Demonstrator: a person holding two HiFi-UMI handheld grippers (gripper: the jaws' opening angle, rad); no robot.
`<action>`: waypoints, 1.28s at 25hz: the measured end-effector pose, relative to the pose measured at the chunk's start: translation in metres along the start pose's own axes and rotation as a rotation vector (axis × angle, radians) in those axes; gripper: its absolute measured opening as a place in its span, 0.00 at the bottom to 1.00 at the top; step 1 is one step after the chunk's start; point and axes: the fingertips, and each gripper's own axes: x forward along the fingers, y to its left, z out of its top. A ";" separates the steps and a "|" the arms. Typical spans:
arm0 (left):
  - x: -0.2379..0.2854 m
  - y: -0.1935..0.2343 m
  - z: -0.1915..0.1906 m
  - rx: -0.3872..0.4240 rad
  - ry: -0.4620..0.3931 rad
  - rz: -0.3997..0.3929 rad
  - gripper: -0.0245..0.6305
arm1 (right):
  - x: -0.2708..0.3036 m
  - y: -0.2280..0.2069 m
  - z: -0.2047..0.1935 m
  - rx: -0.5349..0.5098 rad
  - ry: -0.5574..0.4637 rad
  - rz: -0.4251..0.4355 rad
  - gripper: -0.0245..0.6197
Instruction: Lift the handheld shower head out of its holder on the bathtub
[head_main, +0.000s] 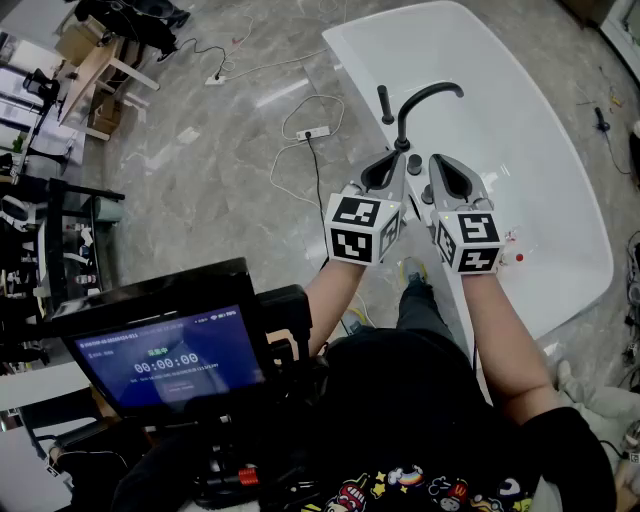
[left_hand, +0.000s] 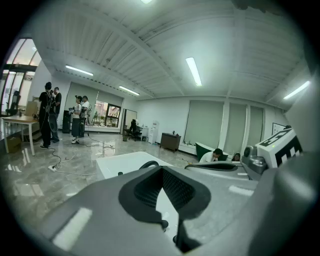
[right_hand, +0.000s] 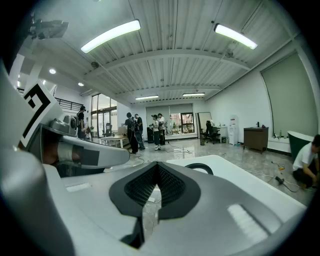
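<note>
Left gripper (head_main: 392, 165): jaws together, empty
Right gripper (head_main: 440, 165): jaws together, empty; just beside left
Shower head (head_main: 383, 104): apparently the black upright rod; on bathtub (head_main: 540, 150) rim

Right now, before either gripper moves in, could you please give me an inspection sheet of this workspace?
Surface: white bathtub, with fittings on its near rim.
Job's things: black shower head upright in its holder, beside the curved black faucet; neither gripper touches it.
Clutter: small red item on the rim, too small to identify.
Grippers: left gripper and right gripper both shut with nothing between the jaws, side by side near the fittings.
Cables: white power strip with its cord looping over the floor beside the tub.
Surroundings: grey marble floor; desks at far left; people standing in the background.
</note>
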 end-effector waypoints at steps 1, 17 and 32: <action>0.000 0.001 0.001 0.000 -0.002 0.002 0.04 | 0.001 0.000 0.000 -0.002 0.000 0.000 0.07; 0.019 0.066 -0.044 -0.017 -0.013 0.035 0.04 | 0.094 0.018 -0.073 0.007 0.005 -0.096 0.10; 0.160 0.288 -0.168 0.079 -0.123 0.118 0.04 | 0.363 0.005 -0.260 0.113 -0.031 -0.257 0.28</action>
